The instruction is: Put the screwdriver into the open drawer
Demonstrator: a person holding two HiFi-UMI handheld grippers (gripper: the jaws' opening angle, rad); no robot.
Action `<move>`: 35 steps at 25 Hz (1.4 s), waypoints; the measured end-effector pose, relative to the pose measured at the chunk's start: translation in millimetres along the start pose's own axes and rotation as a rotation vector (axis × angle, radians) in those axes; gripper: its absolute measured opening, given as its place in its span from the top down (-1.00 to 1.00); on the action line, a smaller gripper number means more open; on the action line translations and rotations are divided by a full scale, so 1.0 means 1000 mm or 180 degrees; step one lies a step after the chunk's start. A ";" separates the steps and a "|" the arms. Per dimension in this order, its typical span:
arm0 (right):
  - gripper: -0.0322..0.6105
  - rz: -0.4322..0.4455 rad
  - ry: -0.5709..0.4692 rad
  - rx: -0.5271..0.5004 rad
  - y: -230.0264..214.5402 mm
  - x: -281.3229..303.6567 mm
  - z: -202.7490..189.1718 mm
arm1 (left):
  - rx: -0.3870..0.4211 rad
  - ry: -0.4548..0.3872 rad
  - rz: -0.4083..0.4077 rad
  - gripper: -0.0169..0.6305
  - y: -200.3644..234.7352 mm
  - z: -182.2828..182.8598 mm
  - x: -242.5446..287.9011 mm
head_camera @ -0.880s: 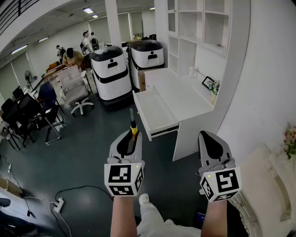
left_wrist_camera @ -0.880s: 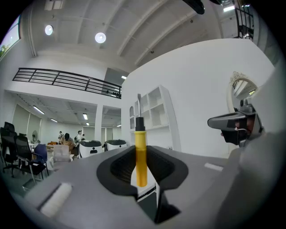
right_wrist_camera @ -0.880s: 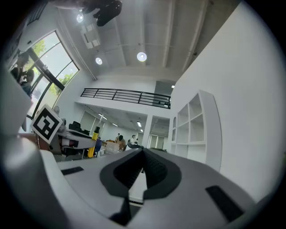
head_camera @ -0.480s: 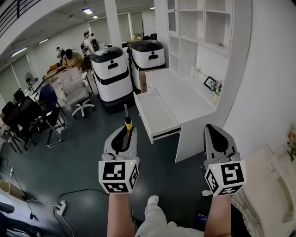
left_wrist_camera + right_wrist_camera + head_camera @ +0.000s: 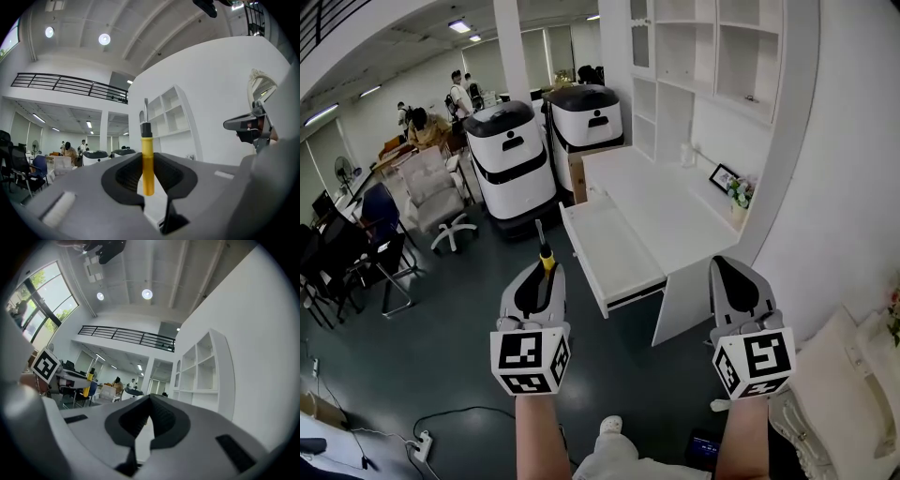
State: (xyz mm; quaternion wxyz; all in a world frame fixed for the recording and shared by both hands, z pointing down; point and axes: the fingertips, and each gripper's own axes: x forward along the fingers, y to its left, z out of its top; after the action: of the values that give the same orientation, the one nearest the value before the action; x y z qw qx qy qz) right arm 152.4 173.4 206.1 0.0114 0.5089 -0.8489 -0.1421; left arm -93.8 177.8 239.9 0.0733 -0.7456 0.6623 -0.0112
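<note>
Your left tongs (image 5: 542,274) have drifted toward the left of the head view since the earlier frames, and the open drawer (image 5: 609,251) now lies lower in that view, nearer to you. Your right tongs (image 5: 733,281) sit almost where they were.

1. Left tongs: clenched on the screwdriver (image 5: 546,260). In the left gripper view both pads press on the yellow handle. The black collar and metal shaft project past the tips, pointing away from you.
2. Right tongs: closed, tips together, with nothing between them.
3. Screwdriver position: over the dark floor (image 5: 441,356), to the left of the drawer and apart from it. It touches neither the drawer nor the bench (image 5: 675,202).
4. Drawer: pulled out from the white bench toward the left of the head view, its white inside exposed.
5. Right tongs position: beside the front corner of the bench, on the right of the drawer.

Surroundings: two white-and-black robot units (image 5: 511,155) stand beyond the drawer. A picture frame (image 5: 722,176) and a small pot of flowers (image 5: 739,195) stand at the back of the bench, under white shelves (image 5: 684,56).
</note>
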 end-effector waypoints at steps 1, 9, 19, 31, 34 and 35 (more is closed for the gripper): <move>0.89 -0.0009 0.0001 -0.0002 0.000 0.012 -0.001 | -0.0002 -0.0005 -0.0009 0.70 0.007 -0.001 0.011; 0.89 -0.0062 0.0042 -0.0064 0.020 0.099 -0.005 | -0.0023 -0.0033 -0.0107 0.70 0.068 -0.009 0.079; 0.89 -0.0166 0.0124 -0.0104 0.042 0.151 -0.014 | -0.0057 -0.0022 -0.0277 0.70 0.106 -0.025 0.118; 0.89 -0.0200 0.0154 -0.0047 0.028 0.182 -0.032 | -0.0012 0.0029 -0.0428 0.70 0.096 -0.043 0.152; 0.89 -0.0178 0.0143 -0.0046 0.020 0.196 -0.039 | -0.0018 0.0023 -0.0397 0.70 0.098 -0.045 0.170; 0.89 -0.0177 0.0136 -0.0044 0.016 0.201 -0.041 | -0.0022 0.0023 -0.0392 0.70 0.098 -0.046 0.177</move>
State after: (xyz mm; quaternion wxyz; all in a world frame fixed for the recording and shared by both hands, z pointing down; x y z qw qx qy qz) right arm 47.9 -3.3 223.9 0.0292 0.5351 -0.8330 -0.1373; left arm -173.8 -12.6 258.7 0.0675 -0.7851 0.6155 -0.0160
